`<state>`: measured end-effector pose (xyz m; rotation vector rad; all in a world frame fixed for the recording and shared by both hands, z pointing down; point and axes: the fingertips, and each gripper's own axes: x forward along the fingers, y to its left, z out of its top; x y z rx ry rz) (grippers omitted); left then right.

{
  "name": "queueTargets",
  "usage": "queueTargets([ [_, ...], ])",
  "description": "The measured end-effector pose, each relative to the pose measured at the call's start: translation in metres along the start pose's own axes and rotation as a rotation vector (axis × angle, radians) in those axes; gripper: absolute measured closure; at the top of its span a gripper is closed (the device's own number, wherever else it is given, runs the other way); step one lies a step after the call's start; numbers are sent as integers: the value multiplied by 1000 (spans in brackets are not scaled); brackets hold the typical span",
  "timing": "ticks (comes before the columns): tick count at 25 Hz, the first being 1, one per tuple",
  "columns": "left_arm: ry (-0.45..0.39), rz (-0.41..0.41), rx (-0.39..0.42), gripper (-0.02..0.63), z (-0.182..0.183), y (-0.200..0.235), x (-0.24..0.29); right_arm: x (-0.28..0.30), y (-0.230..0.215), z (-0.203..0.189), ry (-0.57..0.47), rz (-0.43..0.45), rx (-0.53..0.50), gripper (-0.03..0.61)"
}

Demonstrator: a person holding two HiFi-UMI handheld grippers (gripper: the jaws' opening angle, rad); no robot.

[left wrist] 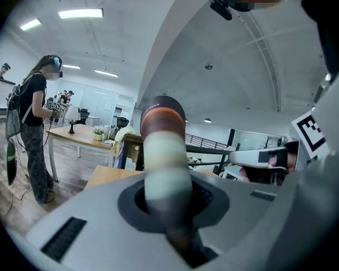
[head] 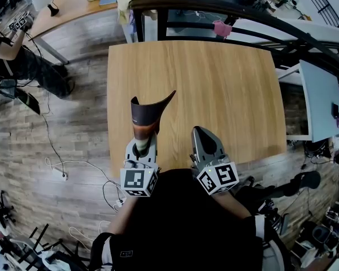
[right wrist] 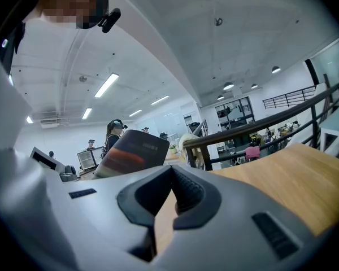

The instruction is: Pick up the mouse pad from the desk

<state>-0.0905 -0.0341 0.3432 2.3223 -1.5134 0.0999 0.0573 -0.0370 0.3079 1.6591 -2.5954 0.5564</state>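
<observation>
- Left gripper view, nearest first: the left gripper is clamped on the lower edge of the dark, flexible mouse pad with orange and pale bands. The pad curls into a tube and stands up out of the jaws (a soft sheet held by one edge only).
- In the head view the mouse pad is off the light wooden surface, in the air over its near-left part. The lift looks done or nearly so.
- First risk: the hold sits low on the mouse pad, so a quick swing could whip the floppy upper part over and peel the edge out of the jaws.
- Second risk: the right gripper, clenched on nothing just beside the left one, could knock the mouse pad if the hands drift together.
- If it slipped, it might land on the surface or slide over the near edge to the grey plank floor.
- The dark curved railing beyond the far edge is well apart and looks harmless.
</observation>
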Motion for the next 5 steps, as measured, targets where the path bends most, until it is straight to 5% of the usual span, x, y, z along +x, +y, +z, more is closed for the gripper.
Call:
queueTargets([
  [5,-13,-1,24,551,4,-1,1,-2,-1,-3,-7,8,-6,548],
])
